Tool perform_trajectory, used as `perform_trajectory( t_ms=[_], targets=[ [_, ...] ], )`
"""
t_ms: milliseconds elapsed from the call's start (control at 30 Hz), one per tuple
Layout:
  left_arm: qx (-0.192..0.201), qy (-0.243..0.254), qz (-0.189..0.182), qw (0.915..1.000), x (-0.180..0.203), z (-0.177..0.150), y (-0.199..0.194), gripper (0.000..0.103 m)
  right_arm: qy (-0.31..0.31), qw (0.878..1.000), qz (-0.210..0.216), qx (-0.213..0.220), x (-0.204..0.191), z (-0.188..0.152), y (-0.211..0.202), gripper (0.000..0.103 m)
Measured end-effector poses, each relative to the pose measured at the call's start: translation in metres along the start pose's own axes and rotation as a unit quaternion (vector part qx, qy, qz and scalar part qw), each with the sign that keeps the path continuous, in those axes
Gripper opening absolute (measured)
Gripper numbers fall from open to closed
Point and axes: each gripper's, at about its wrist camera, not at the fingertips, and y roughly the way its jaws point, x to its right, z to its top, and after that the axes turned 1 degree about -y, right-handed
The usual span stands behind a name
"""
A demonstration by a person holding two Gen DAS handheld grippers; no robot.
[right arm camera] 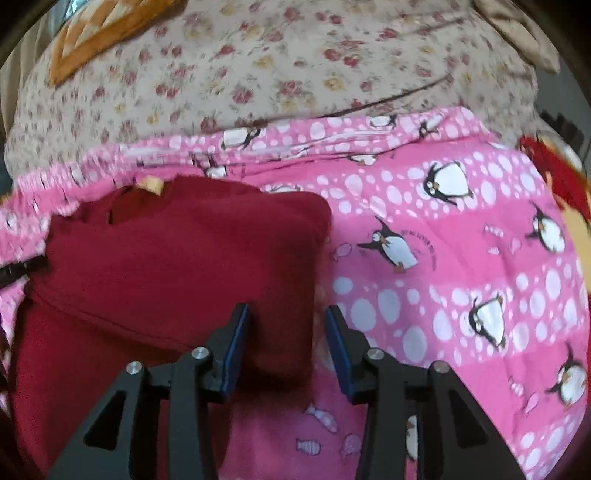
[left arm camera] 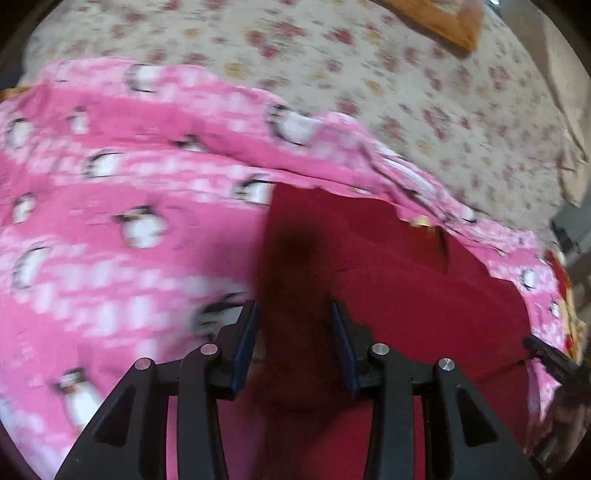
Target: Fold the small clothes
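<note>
A dark red small garment (left arm camera: 399,266) lies on a pink penguin-print blanket (left arm camera: 110,192). My left gripper (left arm camera: 295,314) is open, its jaws astride the garment's left edge, where the cloth looks dark and blurred. In the right wrist view the red garment (right arm camera: 177,258) lies partly folded, with a fold edge at its right side. My right gripper (right arm camera: 286,314) is open, its jaws astride that right edge, over the pink blanket (right arm camera: 461,258). A cream tag (right arm camera: 151,183) shows at the garment's far edge.
A beige floral bedsheet (left arm camera: 369,74) lies beyond the blanket. An orange patterned cushion (right arm camera: 103,33) sits at the far edge of the bed. A red and yellow cloth (right arm camera: 561,181) lies at the blanket's right side. The other gripper's black tip (left arm camera: 550,358) shows at the right.
</note>
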Motion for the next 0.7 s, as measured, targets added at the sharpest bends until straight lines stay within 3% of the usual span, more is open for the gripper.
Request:
perform_trajectory(
  t_ms=[133, 233, 400, 533, 700],
  targets=[
    [0.011, 0.007, 0.001, 0.9999, -0.019, -0.007, -0.023, 0.019, -0.007, 1.0, 0.009, 0.024, -0.006, -0.003, -0.023, 0.045],
    [0.007, 0.033, 0.003, 0.9994, -0.022, -0.017, -0.035, 0.019, -0.037, 0.998, 0.049, 0.029, -0.026, -0.005, -0.039, 0.049],
    [-0.02, 0.085, 0.007, 0.9962, -0.011, -0.037, -0.035, 0.019, -0.119, 0.981, 0.154, -0.004, -0.09, -0.023, -0.042, 0.055],
    [-0.027, 0.089, 0.003, 0.9957, -0.003, -0.042, -0.028, 0.019, -0.171, 0.972, 0.163, -0.011, -0.134, -0.037, -0.039, 0.055],
    [-0.031, 0.077, -0.002, 0.9965, -0.004, -0.04, -0.025, 0.019, -0.173, 0.962, 0.208, -0.026, -0.167, -0.039, -0.034, 0.055]
  ],
)
